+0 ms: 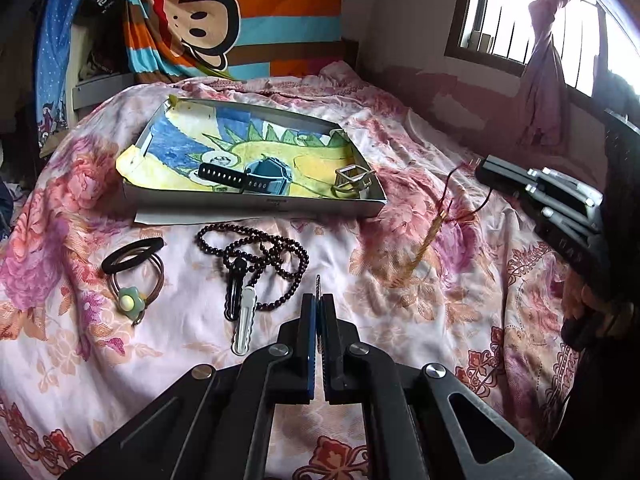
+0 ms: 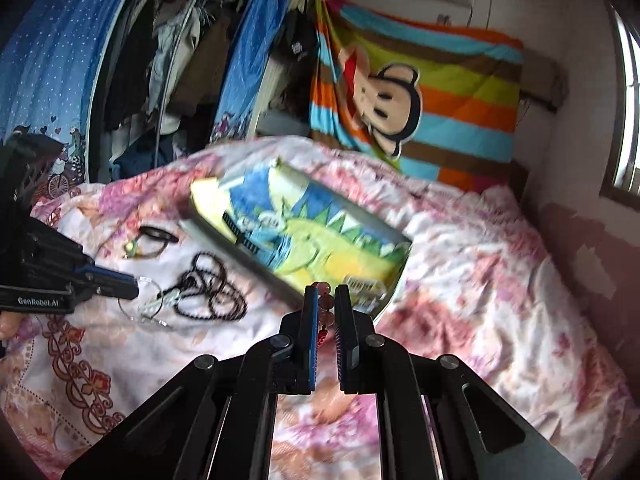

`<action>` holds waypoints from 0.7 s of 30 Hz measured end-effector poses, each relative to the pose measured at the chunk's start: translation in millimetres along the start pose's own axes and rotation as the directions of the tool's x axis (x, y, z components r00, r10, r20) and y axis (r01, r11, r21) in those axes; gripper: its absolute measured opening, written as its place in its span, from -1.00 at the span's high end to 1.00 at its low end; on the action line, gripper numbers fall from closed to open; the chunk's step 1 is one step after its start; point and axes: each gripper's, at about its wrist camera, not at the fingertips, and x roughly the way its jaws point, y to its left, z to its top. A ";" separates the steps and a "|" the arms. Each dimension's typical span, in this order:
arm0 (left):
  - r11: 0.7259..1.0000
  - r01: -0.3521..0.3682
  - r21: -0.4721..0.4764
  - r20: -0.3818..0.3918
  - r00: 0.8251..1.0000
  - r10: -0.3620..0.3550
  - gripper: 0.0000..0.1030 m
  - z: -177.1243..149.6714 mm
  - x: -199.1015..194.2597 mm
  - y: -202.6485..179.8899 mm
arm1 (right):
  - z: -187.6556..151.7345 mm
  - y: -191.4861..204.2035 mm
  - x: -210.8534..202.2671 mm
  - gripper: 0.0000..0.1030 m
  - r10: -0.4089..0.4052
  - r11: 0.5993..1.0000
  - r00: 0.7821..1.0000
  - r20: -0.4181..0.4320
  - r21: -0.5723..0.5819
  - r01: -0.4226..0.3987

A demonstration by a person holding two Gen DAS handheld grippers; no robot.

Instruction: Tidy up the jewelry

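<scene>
A shallow box (image 1: 256,200) lined with a dinosaur drawing lies on the bed; it holds a black watch (image 1: 248,178) and a metal square ring piece (image 1: 354,180). In front of it lie a dark bead necklace (image 1: 260,256), hair clips (image 1: 242,312) and hair ties (image 1: 134,268). My left gripper (image 1: 318,304) is shut on a thin clear bangle (image 2: 146,300), seen edge-on between its pads. My right gripper (image 2: 326,300) is shut on a red bead bracelet (image 2: 326,304), whose tassel (image 1: 424,248) hangs over the bed, right of the box (image 2: 304,240).
The flowered bedspread (image 1: 440,300) covers the whole bed. A striped monkey blanket (image 1: 240,20) hangs behind it, a clothes rack (image 2: 168,60) stands at the left and a window (image 1: 520,12) at the right.
</scene>
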 end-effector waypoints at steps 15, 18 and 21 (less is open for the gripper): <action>1.000 -0.015 -0.005 0.027 1.000 0.015 0.95 -1.1 -9.8 -2.5 | 23.1 10.9 -26.0 0.86 0.046 0.998 0.997 0.065 -0.037 -0.044; 1.000 -0.014 -0.020 0.034 0.999 0.014 0.95 0.0 -11.8 -0.4 | 16.1 17.9 -14.2 0.86 0.094 0.995 0.995 0.015 -0.030 -0.094; 0.999 -0.006 -0.035 0.045 0.999 0.007 0.95 1.9 -15.2 1.2 | 5.9 21.4 0.3 0.86 0.173 0.985 0.984 -0.049 0.025 -0.172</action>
